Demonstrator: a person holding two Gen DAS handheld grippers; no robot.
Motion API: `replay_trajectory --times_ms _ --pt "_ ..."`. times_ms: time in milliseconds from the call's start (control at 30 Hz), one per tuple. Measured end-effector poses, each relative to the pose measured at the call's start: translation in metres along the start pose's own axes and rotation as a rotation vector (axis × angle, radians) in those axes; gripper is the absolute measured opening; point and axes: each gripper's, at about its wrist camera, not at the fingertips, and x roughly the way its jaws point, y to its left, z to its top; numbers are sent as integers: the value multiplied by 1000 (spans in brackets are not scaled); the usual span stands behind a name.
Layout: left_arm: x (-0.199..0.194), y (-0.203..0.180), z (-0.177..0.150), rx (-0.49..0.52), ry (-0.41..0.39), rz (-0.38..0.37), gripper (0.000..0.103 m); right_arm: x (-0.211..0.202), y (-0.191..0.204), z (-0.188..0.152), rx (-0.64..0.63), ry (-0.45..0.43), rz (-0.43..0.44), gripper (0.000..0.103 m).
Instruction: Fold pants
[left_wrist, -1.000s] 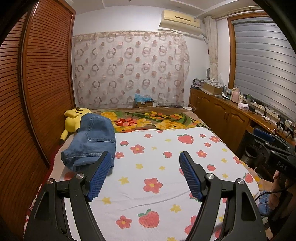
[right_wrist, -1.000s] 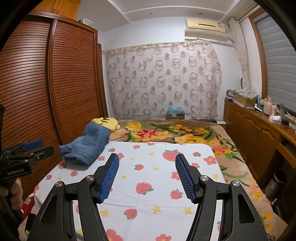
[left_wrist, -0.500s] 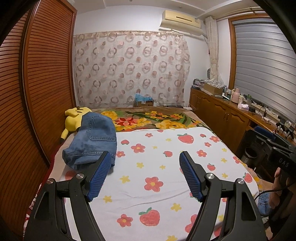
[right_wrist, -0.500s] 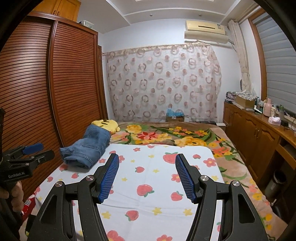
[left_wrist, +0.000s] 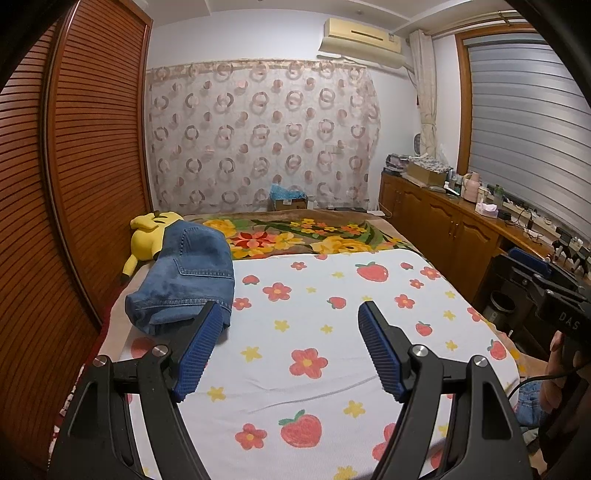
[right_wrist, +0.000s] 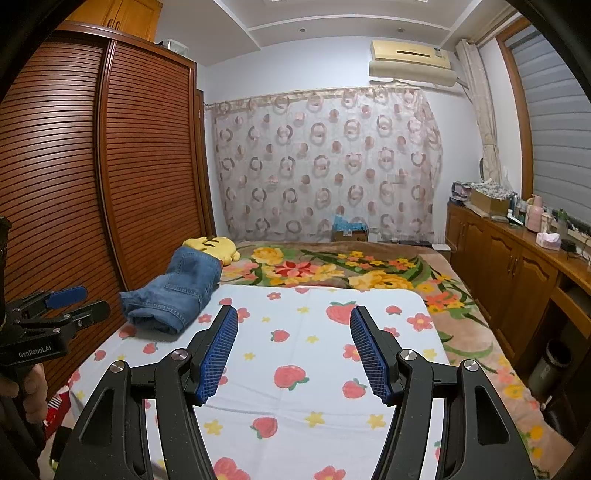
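A pair of blue jeans lies folded into a thick bundle at the bed's far left, with one end resting on a yellow plush toy. My left gripper hovers over the strawberry sheet, open and empty, and its left pad overlaps the bundle's near edge in the picture. My right gripper is open too, over the sheet's middle with nothing between its pads. The right wrist view shows the jeans to its far left. Each gripper shows at the other view's edge: the left gripper and the right gripper.
A floral blanket covers the bed's far half. A slatted wooden wardrobe runs close along the left. Low wooden cabinets with clutter on top line the right wall, with a dark bin below. A patterned curtain hangs behind.
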Motion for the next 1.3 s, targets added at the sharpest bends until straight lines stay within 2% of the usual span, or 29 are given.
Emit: replay_trajectory --times_ms 1300 --pt "0 -2 -1 -6 3 -2 77 -3 -8 3 0 -5 9 66"
